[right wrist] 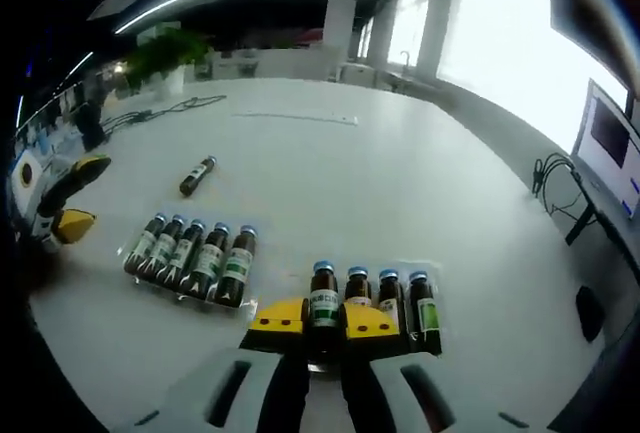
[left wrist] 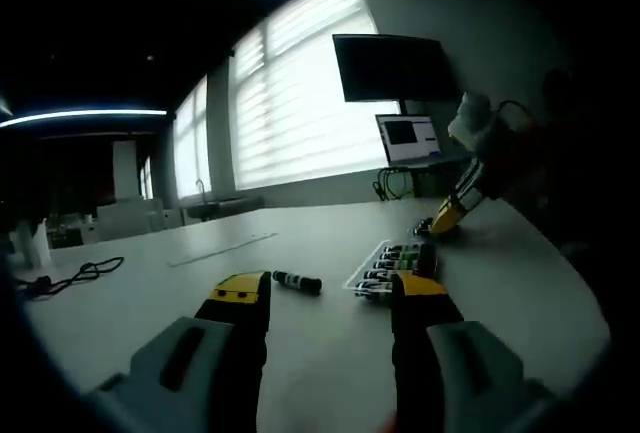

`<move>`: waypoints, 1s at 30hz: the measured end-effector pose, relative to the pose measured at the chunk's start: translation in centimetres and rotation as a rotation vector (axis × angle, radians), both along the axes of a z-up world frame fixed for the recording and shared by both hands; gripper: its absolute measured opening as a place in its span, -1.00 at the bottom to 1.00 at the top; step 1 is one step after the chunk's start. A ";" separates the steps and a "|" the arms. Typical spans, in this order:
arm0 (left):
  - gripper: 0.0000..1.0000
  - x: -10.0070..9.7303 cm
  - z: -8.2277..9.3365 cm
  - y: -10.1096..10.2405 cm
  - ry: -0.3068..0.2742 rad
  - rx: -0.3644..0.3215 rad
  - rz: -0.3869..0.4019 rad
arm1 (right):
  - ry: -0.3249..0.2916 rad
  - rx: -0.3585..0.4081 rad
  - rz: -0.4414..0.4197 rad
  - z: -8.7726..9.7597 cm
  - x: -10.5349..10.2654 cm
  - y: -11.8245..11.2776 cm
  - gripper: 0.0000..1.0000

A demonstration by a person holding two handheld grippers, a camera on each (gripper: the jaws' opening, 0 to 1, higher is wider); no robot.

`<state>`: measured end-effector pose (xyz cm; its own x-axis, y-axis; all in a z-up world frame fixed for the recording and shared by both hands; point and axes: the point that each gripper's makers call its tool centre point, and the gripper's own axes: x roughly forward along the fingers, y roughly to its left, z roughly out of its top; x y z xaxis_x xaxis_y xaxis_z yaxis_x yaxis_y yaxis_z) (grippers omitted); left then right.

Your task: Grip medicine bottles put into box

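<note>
In the right gripper view my right gripper (right wrist: 324,319) is shut on a brown medicine bottle (right wrist: 323,303) with a blue cap and green label. This bottle is the leftmost of a row standing in a clear tray (right wrist: 432,338). A second clear tray (right wrist: 135,265) to the left holds several similar bottles. One loose bottle (right wrist: 197,175) lies on its side farther off on the white table. My left gripper (left wrist: 330,291) hovers open above the table, with the loose bottle (left wrist: 298,281) just beyond its jaws. The right gripper (left wrist: 447,215) reaches down beyond the bottle tray (left wrist: 395,263).
A monitor (left wrist: 395,66) and a laptop (left wrist: 408,140) stand at the table's far end, with cables (right wrist: 556,191) beside them. A black cord (left wrist: 75,275) lies at the left. A thin strip (right wrist: 296,118) lies mid-table. Bright blinds (left wrist: 300,103) lie behind.
</note>
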<state>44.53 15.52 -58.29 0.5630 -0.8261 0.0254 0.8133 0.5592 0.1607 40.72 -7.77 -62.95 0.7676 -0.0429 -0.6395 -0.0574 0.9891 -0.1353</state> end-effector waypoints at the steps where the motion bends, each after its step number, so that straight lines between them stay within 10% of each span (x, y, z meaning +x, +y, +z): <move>1: -0.18 0.0 0.0 0.0 0.000 0.000 0.000 | -0.008 0.005 0.007 0.1 0.0 0.1 -0.77; 30: -0.18 0.0 -0.1 0.0 -0.002 0.005 0.002 | -0.047 0.047 -0.001 0.9 -0.2 -0.3 -1.00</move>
